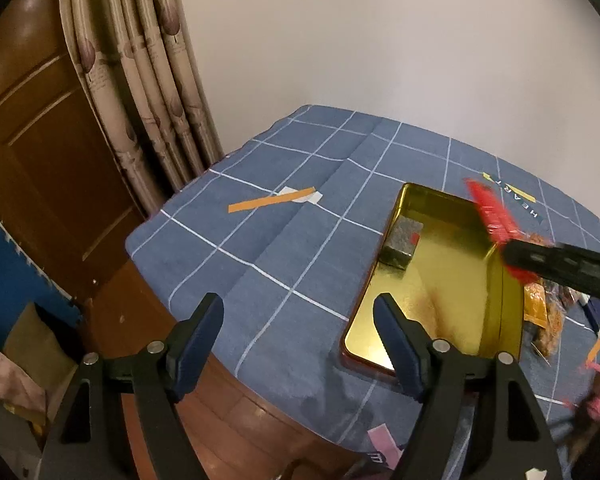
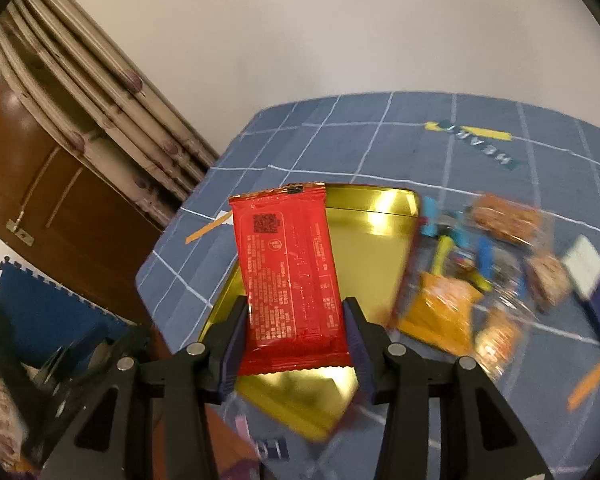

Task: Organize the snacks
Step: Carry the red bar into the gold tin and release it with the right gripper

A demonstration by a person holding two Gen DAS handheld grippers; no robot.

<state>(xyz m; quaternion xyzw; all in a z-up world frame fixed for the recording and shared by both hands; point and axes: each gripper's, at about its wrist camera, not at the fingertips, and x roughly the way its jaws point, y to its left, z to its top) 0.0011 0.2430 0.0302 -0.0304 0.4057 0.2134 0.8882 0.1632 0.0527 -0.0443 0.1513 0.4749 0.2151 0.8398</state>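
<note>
1. The left hand-held gripper (image 1: 300, 344) points down at a slant over the near edge of the worktop (image 1: 284, 248). Its jaws are spread wide and nothing is between them. Its right finger is over the near end of the gold tin.
2. The right hand-held gripper (image 2: 296, 340) also tilts down, above the gold tin (image 2: 374, 264). Its two pads pinch the sides of one red snack packet (image 2: 290, 276), near the packet's bottom end.
3. In the left wrist view the right hand-held gripper comes in from the right as a dark bar, with the red packet sticking out past it over the far right edge of the tin. That part is blurred.
4. There is one gold tin. It is flat, shiny and open, and it lies on the blue checked cloth that covers the worktop.
5. One small grey block-shaped snack (image 1: 401, 242) sits inside the tin, in its far left corner.
6. The red packet is long and flat with crimped zigzag ends. Its back faces the camera, with small print and a square code near the top.
7. More snacks (image 2: 496, 264) lie in a loose pile on the cloth just right of the tin: orange, brown and blue wrappers. They are too blurred to count.
8. One orange strip (image 1: 271, 200) lies on the cloth, well left of the tin.
</note>
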